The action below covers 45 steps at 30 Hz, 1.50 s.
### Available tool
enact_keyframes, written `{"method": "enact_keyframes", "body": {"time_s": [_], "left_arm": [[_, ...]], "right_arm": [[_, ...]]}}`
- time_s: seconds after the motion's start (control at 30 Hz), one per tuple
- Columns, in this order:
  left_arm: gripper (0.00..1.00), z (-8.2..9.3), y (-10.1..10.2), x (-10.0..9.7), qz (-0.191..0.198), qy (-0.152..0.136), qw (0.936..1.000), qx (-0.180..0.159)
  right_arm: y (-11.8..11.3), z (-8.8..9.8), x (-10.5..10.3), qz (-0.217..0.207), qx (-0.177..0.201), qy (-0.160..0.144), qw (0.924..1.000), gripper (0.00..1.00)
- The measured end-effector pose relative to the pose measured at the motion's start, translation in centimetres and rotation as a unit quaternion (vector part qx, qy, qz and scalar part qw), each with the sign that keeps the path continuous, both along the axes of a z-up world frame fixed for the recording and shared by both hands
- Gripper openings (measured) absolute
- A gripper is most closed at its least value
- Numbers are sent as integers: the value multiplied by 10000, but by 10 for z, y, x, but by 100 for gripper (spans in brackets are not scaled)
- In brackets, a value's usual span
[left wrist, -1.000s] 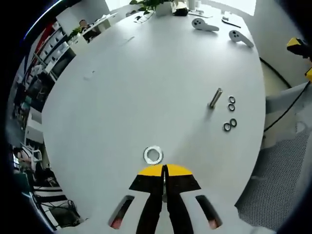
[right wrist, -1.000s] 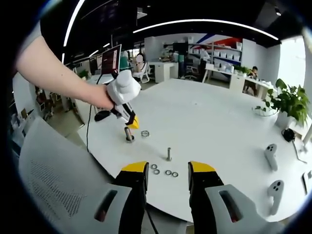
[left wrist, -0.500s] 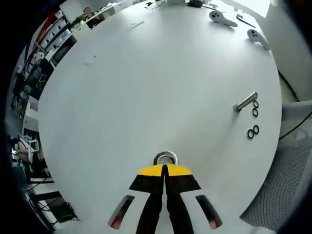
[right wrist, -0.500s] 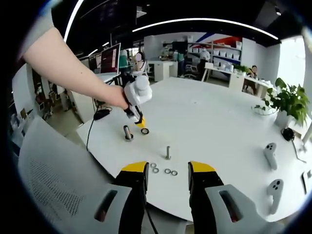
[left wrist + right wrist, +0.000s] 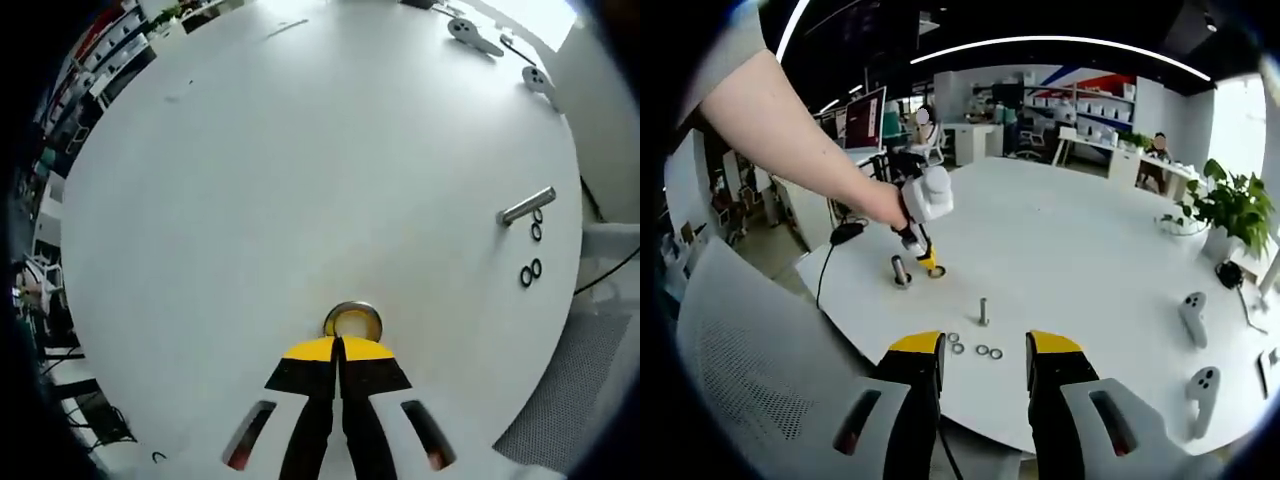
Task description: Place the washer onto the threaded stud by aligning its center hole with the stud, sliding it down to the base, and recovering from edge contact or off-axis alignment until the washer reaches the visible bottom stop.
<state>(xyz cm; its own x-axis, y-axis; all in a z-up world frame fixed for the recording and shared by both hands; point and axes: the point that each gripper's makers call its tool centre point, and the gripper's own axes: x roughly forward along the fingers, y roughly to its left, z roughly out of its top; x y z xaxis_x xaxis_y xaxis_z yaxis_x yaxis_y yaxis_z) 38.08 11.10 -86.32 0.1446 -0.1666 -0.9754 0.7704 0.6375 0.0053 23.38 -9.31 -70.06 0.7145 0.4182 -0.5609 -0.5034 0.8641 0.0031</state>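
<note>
A silver washer (image 5: 352,321) lies flat on the white table (image 5: 300,160), just ahead of my left gripper (image 5: 338,343), whose yellow-tipped jaws are pressed together with nothing between them. The threaded stud (image 5: 526,206) stands far off to the right. In the right gripper view, a person's hand holds the left gripper (image 5: 930,264) tip-down over the washer (image 5: 937,271). The stud (image 5: 984,311) stands upright ahead of my right gripper (image 5: 985,352), which is open and holds nothing.
Several small dark rings (image 5: 983,351) lie near the stud's foot. A short metal cylinder (image 5: 901,271) stands left of the washer. Two white controllers (image 5: 1191,318) lie at the right, a potted plant (image 5: 1230,212) stands beyond them, and a grey mesh chair (image 5: 750,390) is at the lower left.
The left gripper has moved lower and closer over the washer, which now sits right at its tips. The right gripper has stayed still and open.
</note>
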Motion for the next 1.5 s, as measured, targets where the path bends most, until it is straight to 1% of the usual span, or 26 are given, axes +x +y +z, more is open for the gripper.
{"method": "enact_keyframes", "body": {"time_s": [0.07, 0.1, 0.13, 0.2, 0.23, 0.3, 0.33, 0.5, 0.63, 0.7, 0.73, 0.77, 0.8, 0.83, 0.9, 0.97, 1.0, 1.13, 1.23, 1.33, 1.37, 1.4, 1.43, 1.5], "left_arm": [[0, -1, -1, 0, -105, -49, 9999, 108], [0, -2, 0, 0, -263, -84, 9994, 191], [0, -3, 0, 1, -269, -79, 9994, 206], [0, -4, 2, 4, -235, -41, 9995, 211], [0, -4, 3, 5, -144, -42, 9997, 210], [0, -4, 3, 4, -42, 0, 9998, 180], [0, -1, 1, 1, -9, -22, 9998, 196], [0, -1, 1, 1, -63, -36, 9997, 253], [0, -1, 2, 2, 344, 96, 9993, 111], [0, -1, 3, 3, 322, 127, 9994, 77], [0, -1, 2, 1, 243, 103, 9996, 63], [2, -1, 4, 1, 261, 76, 9996, 104], [9, 0, 5, 2, 271, 18, 9995, 135], [12, 2, 5, 3, 301, -56, 9995, 73], [12, 7, 0, 2, 291, -66, 9995, -97], [14, 9, -2, 1, 170, -55, 9998, -103], [15, 10, -3, 2, 81, -105, 9999, -82], [21, 9, -1, 8, 83, -146, 9999, -28], [27, 3, 0, 9, 103, -57, 9999, 10], [27, -6, 8, 4, 159, 161, 9996, 159], [25, -5, 10, 4, 191, 185, 9995, 179], [25, -6, 8, 11, 272, 136, 9995, 82], [25, -6, 6, 10, 355, 170, 9992, 41], [24, -5, 6, 7, 312, 155, 9994, 57]], "right_arm": [[0, 0, 0, -10, -2, -3, 10000, 34], [0, 0, 0, -7, -6, 1, 10000, 34], [0, 0, 0, -4, -12, 3, 10000, 34], [0, 0, 0, 0, -11, 0, 10000, 34], [0, 0, 0, -1, -12, -1, 10000, 34], [0, 0, 0, -11, -6, -3, 10000, 34], [0, 0, 0, -13, -7, -11, 10000, 34], [-1, 0, 0, -18, -7, -14, 10000, 34], [-1, 0, 0, -22, -15, -16, 10000, 34], [-1, 0, 0, -26, -15, -14, 10000, 34], [-1, 0, 0, -27, -17, -12, 10000, 34], [-1, 0, 0, -30, -14, -10, 10000, 34], [-1, 0, 0, -31, -16, -12, 10000, 34], [-1, 0, 0, -34, -15, -16, 10000, 34], [-1, 1, 0, -32, -13, -18, 10000, 34], [-1, 1, 1, -37, -5, -24, 10000, 34], [-1, 1, 1, -40, -4, -29, 10000, 34], [-1, 1, 1, -54, 3, -34, 10000, 34], [-2, 0, 1, -54, -10, -18, 10000, 34], [-2, 0, 1, -58, -20, -23, 10000, 34], [-2, 0, 1, -58, -24, -13, 10000, 34], [-2, -1, 0, -55, -27, -4, 10000, 34], [-2, 0, 0, -54, -32, -5, 10000, 34], [-2, 0, 0, -54, -33, -16, 10000, 34]]}}
